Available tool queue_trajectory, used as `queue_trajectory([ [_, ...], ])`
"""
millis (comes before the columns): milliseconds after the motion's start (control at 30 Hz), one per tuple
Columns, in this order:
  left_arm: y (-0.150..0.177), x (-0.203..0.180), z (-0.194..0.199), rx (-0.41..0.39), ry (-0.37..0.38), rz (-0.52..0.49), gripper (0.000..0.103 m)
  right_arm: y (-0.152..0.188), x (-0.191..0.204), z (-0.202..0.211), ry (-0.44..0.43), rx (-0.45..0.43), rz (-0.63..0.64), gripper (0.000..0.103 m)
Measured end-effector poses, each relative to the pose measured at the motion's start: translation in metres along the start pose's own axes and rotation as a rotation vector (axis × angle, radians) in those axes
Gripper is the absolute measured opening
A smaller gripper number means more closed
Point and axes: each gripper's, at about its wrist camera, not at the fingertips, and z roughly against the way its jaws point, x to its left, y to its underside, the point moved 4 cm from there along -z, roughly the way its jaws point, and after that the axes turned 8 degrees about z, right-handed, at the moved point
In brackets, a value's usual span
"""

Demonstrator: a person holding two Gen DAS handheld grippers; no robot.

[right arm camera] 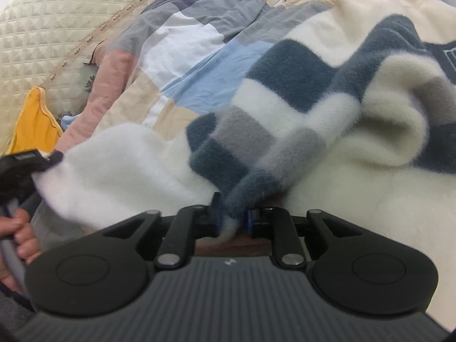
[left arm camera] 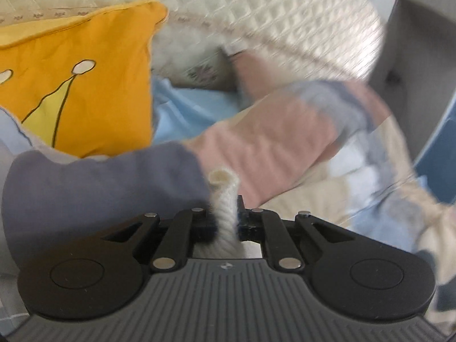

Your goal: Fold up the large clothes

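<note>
Both grippers hold the fuzzy sweater [right arm camera: 285, 108], which lies bunched on the patchwork quilt [right arm camera: 182, 37] covering the bed. Left gripper [left arm camera: 226, 219]: fingers clamped on a cream ribbed edge, probably cuff or hem. Right gripper [right arm camera: 233, 219]: fingers clamped on a dark-blue fuzzy fold just in front of the quilt's near edge. Risks, as judged: each pinch takes only a narrow bit of thick pile, so a sideways pull could slip it free; the checked section is doubled over beside the right grip, so a fold made now would trap a crease; the yellow crown cushion [left arm camera: 74, 79] beyond the quilt could snag a swung sleeve. Left view is motion-blurred. Writing: a pale patch [right arm camera: 449, 57] on the sweater, unreadable; none elsewhere.
</note>
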Motion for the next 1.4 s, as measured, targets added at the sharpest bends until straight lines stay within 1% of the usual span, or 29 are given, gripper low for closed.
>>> queue_trajectory([
  [33,0.001,-0.001,-0.003,0.005,-0.017,-0.027,0.011,0.001,-0.002,0.003,-0.008,-0.003,-0.008,0.029],
  [67,0.002,0.000,-0.006,0.005,-0.019,-0.029,0.011,0.001,-0.004,0.006,-0.015,-0.005,-0.017,0.035],
  [100,0.001,0.001,-0.005,0.004,-0.015,-0.024,0.011,0.002,-0.006,0.010,-0.030,-0.008,-0.030,0.037],
  [167,0.001,0.001,0.001,-0.002,0.000,-0.022,0.011,0.003,-0.011,0.019,-0.055,-0.016,-0.053,0.038],
  [233,-0.001,0.003,0.017,-0.024,0.031,0.005,0.013,0.003,-0.012,0.027,-0.072,-0.021,-0.061,0.044],
  [267,0.000,0.003,0.029,-0.044,0.052,0.019,0.022,0.002,-0.012,0.031,-0.088,-0.019,-0.054,0.055],
  [300,-0.001,0.003,0.041,-0.072,0.067,0.030,0.030,0.002,-0.012,0.035,-0.101,-0.025,-0.047,0.063],
  [333,-0.001,0.003,0.051,-0.103,0.074,0.035,0.050,0.002,-0.012,0.041,-0.104,-0.039,-0.043,0.066],
  [367,0.000,0.002,0.063,-0.140,0.072,0.037,0.058,0.001,-0.013,0.047,-0.099,-0.054,-0.039,0.070],
  [400,0.001,0.002,0.074,-0.172,0.074,0.036,0.058,0.001,-0.013,0.053,-0.096,-0.064,-0.033,0.070],
  [467,0.004,-0.002,0.092,-0.198,0.093,0.024,0.058,0.001,-0.016,0.066,-0.088,-0.086,-0.023,0.070],
  [567,0.013,-0.017,0.117,-0.204,0.132,-0.017,0.058,-0.002,-0.026,0.085,-0.069,-0.122,-0.036,0.070],
  [633,0.023,-0.031,0.134,-0.206,0.175,-0.048,0.058,-0.004,-0.034,0.100,-0.028,-0.149,-0.041,0.070],
  [733,0.044,-0.057,0.153,-0.167,0.261,-0.100,0.058,-0.003,-0.053,0.126,0.057,-0.200,-0.061,0.070],
  [833,0.073,-0.085,0.164,-0.098,0.342,-0.168,0.058,0.001,-0.074,0.151,0.138,-0.234,-0.077,0.070],
  [967,0.111,-0.125,0.151,0.058,0.420,-0.260,0.058,0.007,-0.099,0.180,0.192,-0.287,-0.134,0.070],
  [1033,0.123,-0.149,0.137,0.117,0.454,-0.316,0.058,0.012,-0.107,0.188,0.201,-0.303,-0.164,0.070],
  [1100,0.130,-0.171,0.116,0.160,0.460,-0.365,0.058,0.012,-0.116,0.194,0.192,-0.319,-0.199,0.070],
  [1233,0.134,-0.216,0.061,0.240,0.443,-0.400,0.058,0.009,-0.125,0.198,0.174,-0.348,-0.223,0.070],
  [1300,0.139,-0.237,0.037,0.254,0.435,-0.457,0.058,0.009,-0.131,0.193,0.173,-0.348,-0.228,0.070],
  [1367,0.142,-0.252,0.014,0.274,0.419,-0.510,0.059,0.009,-0.139,0.182,0.175,-0.326,-0.243,0.070],
  [1400,0.143,-0.258,0.004,0.273,0.429,-0.506,0.062,0.008,-0.145,0.175,0.172,-0.312,-0.259,0.070],
])
